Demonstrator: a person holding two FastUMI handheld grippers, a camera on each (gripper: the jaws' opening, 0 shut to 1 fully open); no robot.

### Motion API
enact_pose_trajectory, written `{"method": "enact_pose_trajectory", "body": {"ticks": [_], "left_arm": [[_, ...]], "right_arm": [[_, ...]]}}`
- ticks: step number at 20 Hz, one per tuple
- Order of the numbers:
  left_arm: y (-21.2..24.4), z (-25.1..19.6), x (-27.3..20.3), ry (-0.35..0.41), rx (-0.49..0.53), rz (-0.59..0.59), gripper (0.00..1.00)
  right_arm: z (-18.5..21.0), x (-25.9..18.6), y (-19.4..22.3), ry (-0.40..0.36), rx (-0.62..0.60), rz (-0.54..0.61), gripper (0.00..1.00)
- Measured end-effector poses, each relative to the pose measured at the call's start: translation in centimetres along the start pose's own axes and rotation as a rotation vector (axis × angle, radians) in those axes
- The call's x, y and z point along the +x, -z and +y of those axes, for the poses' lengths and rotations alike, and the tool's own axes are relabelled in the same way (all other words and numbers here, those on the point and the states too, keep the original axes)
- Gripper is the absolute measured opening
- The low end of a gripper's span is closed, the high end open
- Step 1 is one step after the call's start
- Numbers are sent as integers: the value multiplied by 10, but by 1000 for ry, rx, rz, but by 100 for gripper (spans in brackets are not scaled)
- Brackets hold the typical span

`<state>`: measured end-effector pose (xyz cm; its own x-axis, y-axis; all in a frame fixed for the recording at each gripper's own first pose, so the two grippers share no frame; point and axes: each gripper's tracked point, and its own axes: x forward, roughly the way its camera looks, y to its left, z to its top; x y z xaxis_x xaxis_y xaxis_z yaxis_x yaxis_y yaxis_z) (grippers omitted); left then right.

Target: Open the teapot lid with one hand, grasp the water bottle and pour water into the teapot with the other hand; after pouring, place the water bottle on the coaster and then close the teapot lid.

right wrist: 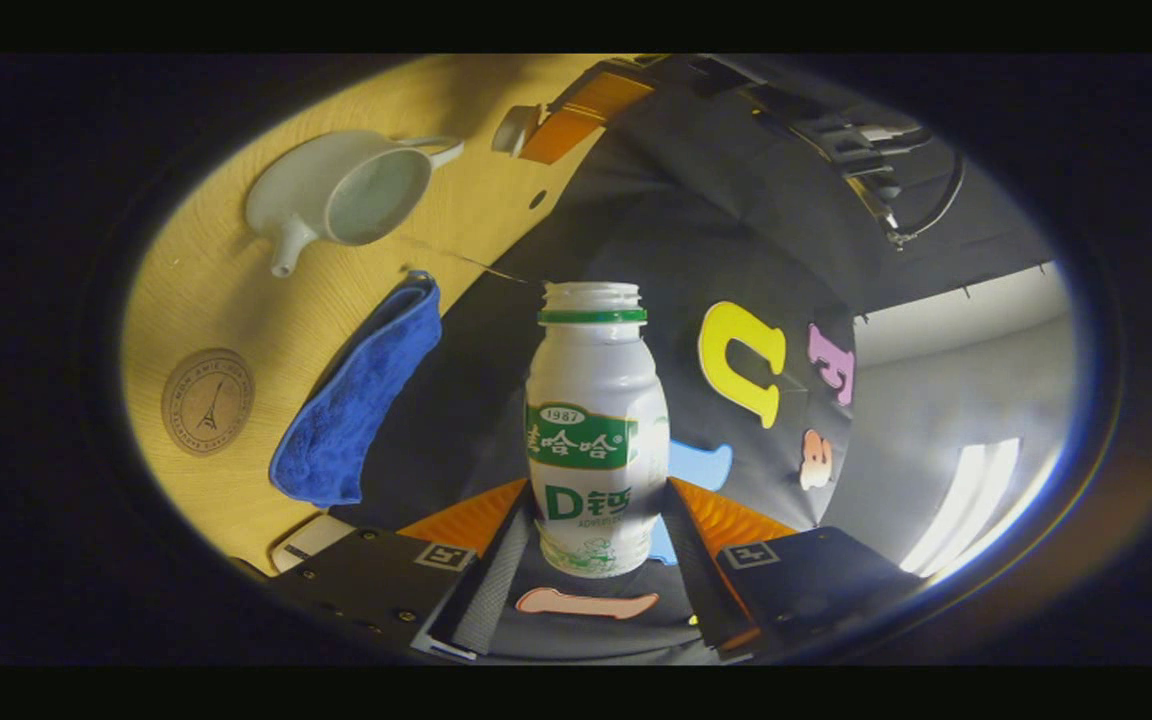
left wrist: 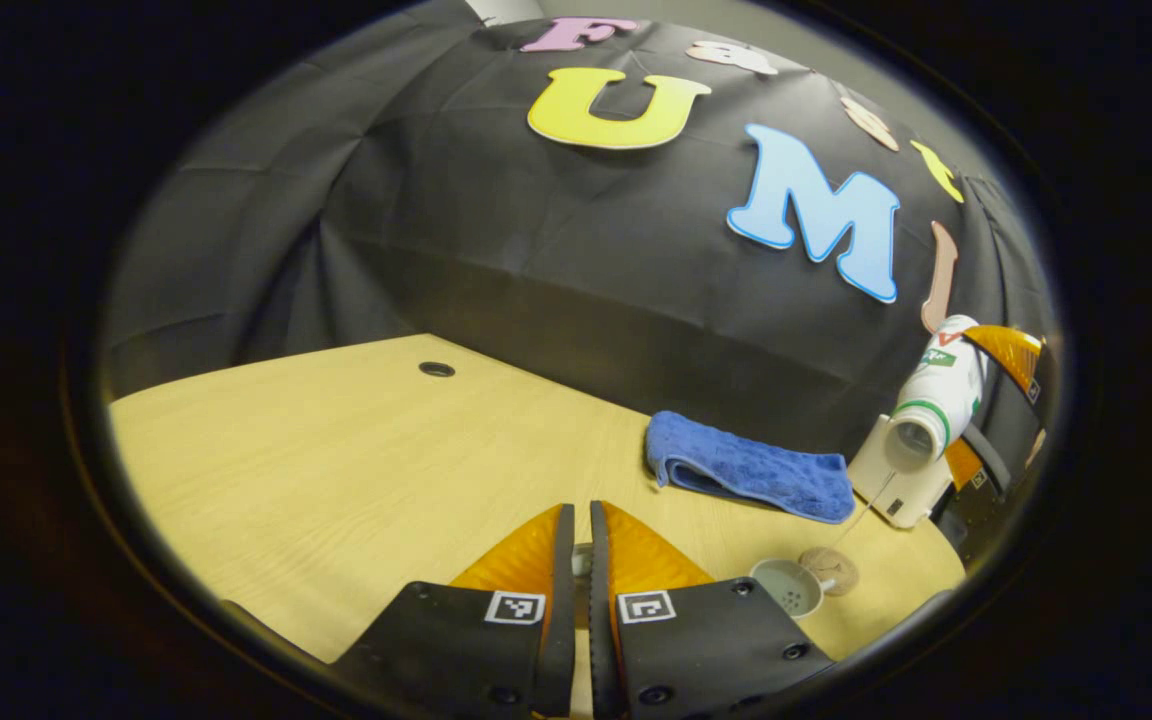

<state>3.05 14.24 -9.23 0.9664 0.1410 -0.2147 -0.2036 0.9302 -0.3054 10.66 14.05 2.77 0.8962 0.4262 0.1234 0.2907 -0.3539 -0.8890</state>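
Dim booth; bright glare from pale wall panel [right wrist: 976, 500] in right gripper view. Fisheye bends edges; focus mostly sharp.

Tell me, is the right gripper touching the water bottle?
Touching. In the right gripper view, the right gripper has one finger pressed on each side of the water bottle.

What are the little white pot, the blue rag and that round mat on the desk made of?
The white spouted teapot looks like glazed ceramic: smooth with a soft sheen. The folded blue cloth looks like plush microfibre, going by its fuzzy nap. The round tan coaster seems cork or pale wood, matt with a printed design; I cannot tell which.
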Motion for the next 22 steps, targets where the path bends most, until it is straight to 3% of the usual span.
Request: {"method": "enact_pose_trajectory", "body": {"ticks": [6, 9, 15, 19, 22], "left_arm": [[1, -1, 0, -2, 4, 4, 13], [2, -1, 0, -2, 8, 6, 13], [4, -4, 2, 0, 11, 12, 13], [4, -4, 0, 1, 21, 15, 16], [-2, 1, -1, 1, -17, 2, 17]], "right_arm": [[-6, 2, -2, 30, -23, -11, 75], [5, 0, 1, 10, 41, 8, 75], [67, -20, 5, -137, 397, 128, 75], [90, -51, -16, -224, 649, 218, 75], [93, -47, -15, -235, 814, 273, 75]]}}
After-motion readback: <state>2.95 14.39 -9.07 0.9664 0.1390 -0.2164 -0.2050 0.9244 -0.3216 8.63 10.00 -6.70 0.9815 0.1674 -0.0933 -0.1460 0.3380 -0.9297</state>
